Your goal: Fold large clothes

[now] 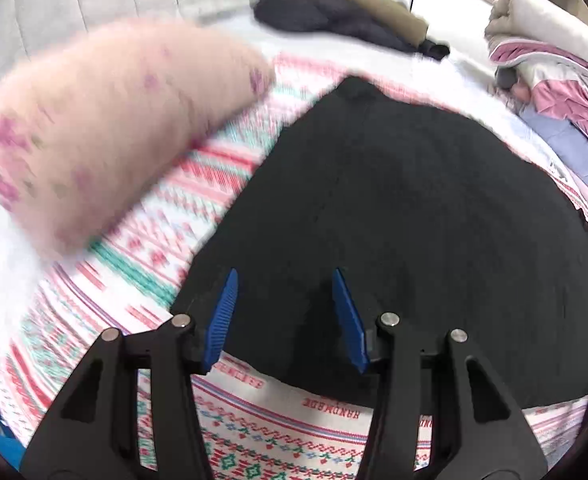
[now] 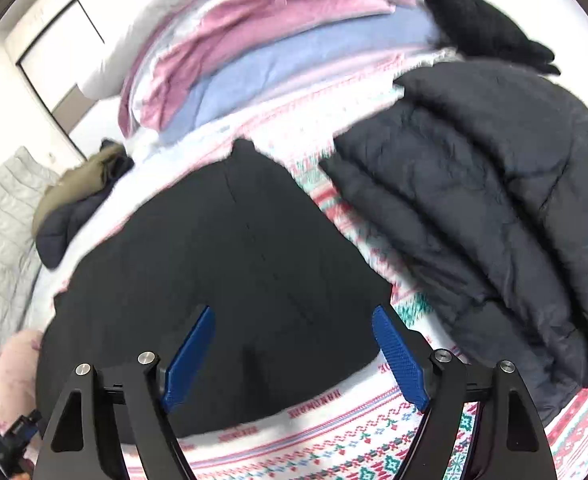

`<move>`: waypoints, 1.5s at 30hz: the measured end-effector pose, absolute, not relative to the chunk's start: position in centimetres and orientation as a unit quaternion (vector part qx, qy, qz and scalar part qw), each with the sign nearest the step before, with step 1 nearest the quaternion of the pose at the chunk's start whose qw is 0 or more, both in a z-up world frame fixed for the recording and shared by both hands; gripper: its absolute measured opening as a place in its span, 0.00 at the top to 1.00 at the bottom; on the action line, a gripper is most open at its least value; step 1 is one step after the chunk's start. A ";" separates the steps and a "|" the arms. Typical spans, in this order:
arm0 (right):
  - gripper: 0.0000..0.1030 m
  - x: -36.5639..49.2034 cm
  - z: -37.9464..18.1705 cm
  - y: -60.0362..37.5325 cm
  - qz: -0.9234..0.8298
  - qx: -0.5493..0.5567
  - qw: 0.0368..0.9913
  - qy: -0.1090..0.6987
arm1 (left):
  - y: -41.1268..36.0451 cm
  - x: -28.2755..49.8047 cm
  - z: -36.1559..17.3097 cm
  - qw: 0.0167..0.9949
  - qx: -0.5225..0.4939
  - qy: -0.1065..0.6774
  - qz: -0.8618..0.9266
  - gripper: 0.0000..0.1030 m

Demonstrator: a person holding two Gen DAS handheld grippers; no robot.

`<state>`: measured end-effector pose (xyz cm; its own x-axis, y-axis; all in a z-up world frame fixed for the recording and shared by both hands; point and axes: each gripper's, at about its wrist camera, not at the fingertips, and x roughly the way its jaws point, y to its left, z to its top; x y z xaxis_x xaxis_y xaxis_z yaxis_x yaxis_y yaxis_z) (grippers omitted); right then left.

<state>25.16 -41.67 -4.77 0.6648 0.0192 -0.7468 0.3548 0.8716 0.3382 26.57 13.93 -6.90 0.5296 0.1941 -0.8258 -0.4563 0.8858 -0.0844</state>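
Two tools over one bed (image 1: 73, 320), its cover patterned in red, green and white bands. Black garment (image 1: 394, 208) lies flat on the cover, spread wide, near hem toward both cameras, narrowing to a point at the far end. Dark puffer jacket (image 2: 494, 208) heaped just beside it on the right, touching or nearly so; edge too blurred to tell. Folded bedding (image 2: 261, 52) in pink, lilac and white stacked beyond the garment's far end. Pink sleeve (image 1: 105, 120) with darker flecks, blurred, crosses the cover left of the garment. Olive and navy coat (image 1: 346, 20) lies bunched at the far side of the bed, well apart. Small black item (image 2: 486, 24) sits on the bedding above the puffer. Left tool (image 1: 285, 320): blue pads apart, over the garment's near hem, nothing between them. Right tool (image 2: 294, 352): pads wider apart, also above the near hem, gripping nothing.
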 end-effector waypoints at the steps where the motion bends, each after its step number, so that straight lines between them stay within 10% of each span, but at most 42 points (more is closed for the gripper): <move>1: 0.20 25.5 -5.5 -41.7 -0.092 0.239 0.876 0.409 | 14.4 26.7 -7.6 0.858 -0.156 0.451 0.190 0.50; 18: 0.12 24.1 -9.2 -44.7 -0.033 0.444 0.787 0.427 | 11.6 25.1 -4.3 0.884 -0.112 0.410 0.193 0.49; 45: 0.12 24.3 -9.4 -40.8 -0.023 0.452 0.765 0.458 | -6.5 28.5 -6.7 0.894 0.031 0.446 0.009 0.35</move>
<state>24.33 -40.79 -9.37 0.5787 0.3784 -0.7224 0.4495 0.5910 0.6698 28.53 -6.49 -6.68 0.6014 0.0437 -0.7978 0.0111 0.9979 0.0630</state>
